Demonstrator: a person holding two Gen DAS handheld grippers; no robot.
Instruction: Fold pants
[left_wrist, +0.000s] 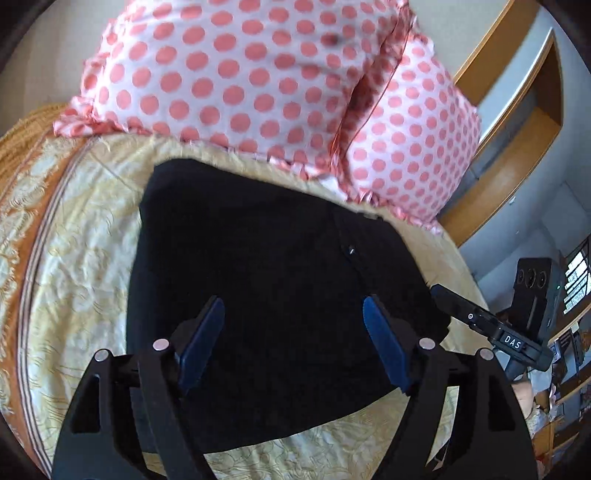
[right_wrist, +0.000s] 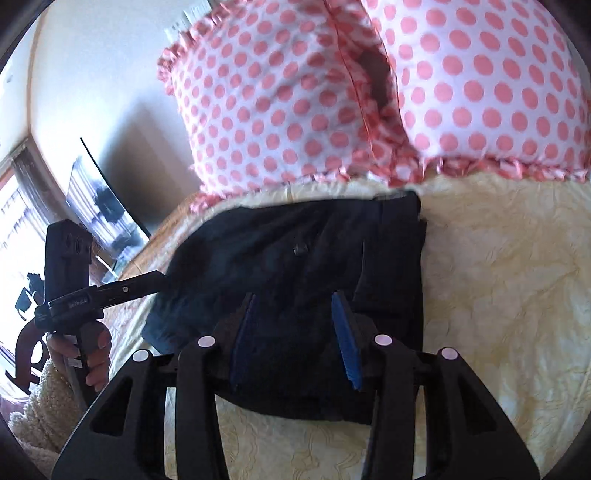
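Note:
Black pants (left_wrist: 258, 258) lie folded into a compact rectangle on a yellow patterned bedspread (left_wrist: 74, 229); in the right wrist view the pants (right_wrist: 295, 240) show a small button and stacked edges on their right side. My left gripper (left_wrist: 293, 310) hovers over the near half of the bundle, its blue pads wide apart and nothing between them. My right gripper (right_wrist: 295, 299) is also open above the near edge, with a narrower gap. Each gripper appears from the side in the other's view: the right gripper (left_wrist: 439, 291) and the left gripper (right_wrist: 159, 275), both by the pants' sides.
Two white pillows with pink dots (left_wrist: 258, 74) (right_wrist: 369, 92) lean just behind the pants. A hand (right_wrist: 96, 350) in a fluffy cream sleeve (right_wrist: 48, 398) holds the left gripper's handle. A wooden headboard frame (left_wrist: 517, 122) stands at the right; a window and a dark panel (right_wrist: 103, 199) are at the left.

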